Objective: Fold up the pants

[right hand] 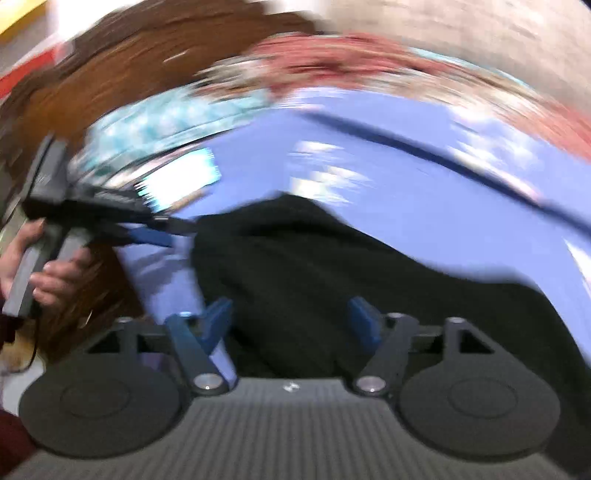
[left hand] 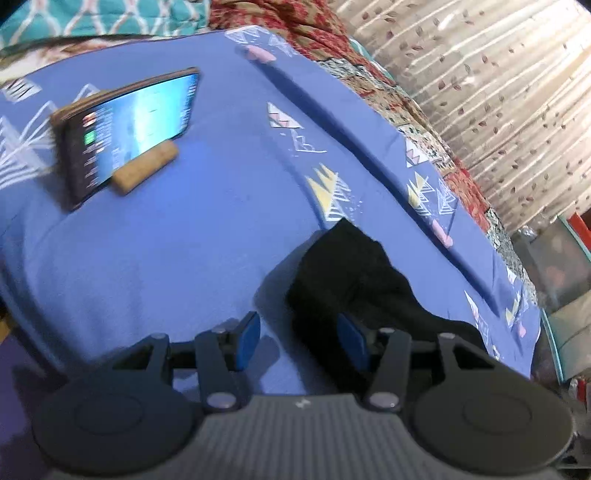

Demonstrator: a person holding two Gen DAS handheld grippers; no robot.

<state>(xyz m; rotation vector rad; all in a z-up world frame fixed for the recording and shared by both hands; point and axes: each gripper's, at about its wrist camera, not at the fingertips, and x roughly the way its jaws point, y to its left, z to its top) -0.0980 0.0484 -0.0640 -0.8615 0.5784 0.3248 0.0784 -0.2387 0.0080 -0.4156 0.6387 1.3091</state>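
The black pants lie bunched on a blue bedsheet, at the lower right of the left wrist view. My left gripper is open and empty, its right blue pad at the pants' near edge. In the blurred right wrist view the pants spread across the middle. My right gripper is open just above them with nothing between its pads. The left gripper shows there at the left, held by a hand, its tips at the pants' left edge.
A lit phone leans on a wooden stand at the back left of the bed. A patterned quilt and a leaf-print curtain lie beyond the sheet's right edge. A teal pillow is at the back.
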